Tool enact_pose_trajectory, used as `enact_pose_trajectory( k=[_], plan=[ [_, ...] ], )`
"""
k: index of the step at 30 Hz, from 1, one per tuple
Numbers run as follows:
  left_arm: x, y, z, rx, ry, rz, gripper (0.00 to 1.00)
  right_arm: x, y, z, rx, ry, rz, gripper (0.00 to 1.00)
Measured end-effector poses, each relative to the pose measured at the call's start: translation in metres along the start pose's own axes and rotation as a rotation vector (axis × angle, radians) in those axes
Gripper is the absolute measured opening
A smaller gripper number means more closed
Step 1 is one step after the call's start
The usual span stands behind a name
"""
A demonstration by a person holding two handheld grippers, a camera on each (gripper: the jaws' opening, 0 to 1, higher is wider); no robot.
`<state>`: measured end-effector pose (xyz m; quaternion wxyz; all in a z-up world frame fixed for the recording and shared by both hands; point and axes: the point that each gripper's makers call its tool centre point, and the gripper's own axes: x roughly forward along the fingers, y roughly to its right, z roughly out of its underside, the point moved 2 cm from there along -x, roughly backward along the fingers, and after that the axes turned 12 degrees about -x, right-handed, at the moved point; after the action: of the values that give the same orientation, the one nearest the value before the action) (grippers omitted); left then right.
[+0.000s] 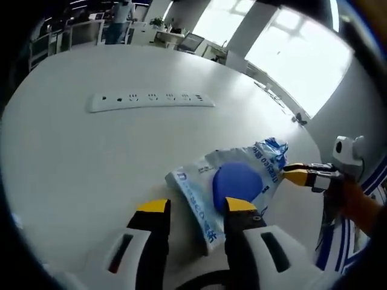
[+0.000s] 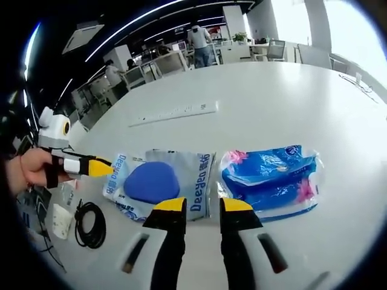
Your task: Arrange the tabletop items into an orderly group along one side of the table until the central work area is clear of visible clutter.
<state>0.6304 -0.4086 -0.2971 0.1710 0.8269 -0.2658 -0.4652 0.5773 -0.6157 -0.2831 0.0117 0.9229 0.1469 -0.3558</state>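
Hovering our left gripper (image 1: 195, 206) and right gripper (image 2: 201, 206), both jaws parted and holding nothing, over the white plastic packet with a blue oval (image 2: 158, 179), blue crinkly wrapper pack (image 2: 271, 178) just beside it, white round table (image 1: 91, 151).

white table (image 2: 290, 96), blue-printed packet (image 2: 158, 179), yellow-tipped black jaws

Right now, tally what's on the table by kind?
Wipe packs: 2 (white pack, blue pack)
Power strip: 1
Black cable: 1
Small white item by the cable, kind unclear: 1
Total: 5
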Motion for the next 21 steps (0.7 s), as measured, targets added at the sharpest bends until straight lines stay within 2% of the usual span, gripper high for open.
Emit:
enact_pose_trajectory(
  k=[21],
  plan=[
    [-0.035, 0.001, -0.01, 0.014, 0.036, 0.016, 0.51, -0.017, -0.009, -0.018, -0.039, 0.026, -0.01, 0.29]
  ],
)
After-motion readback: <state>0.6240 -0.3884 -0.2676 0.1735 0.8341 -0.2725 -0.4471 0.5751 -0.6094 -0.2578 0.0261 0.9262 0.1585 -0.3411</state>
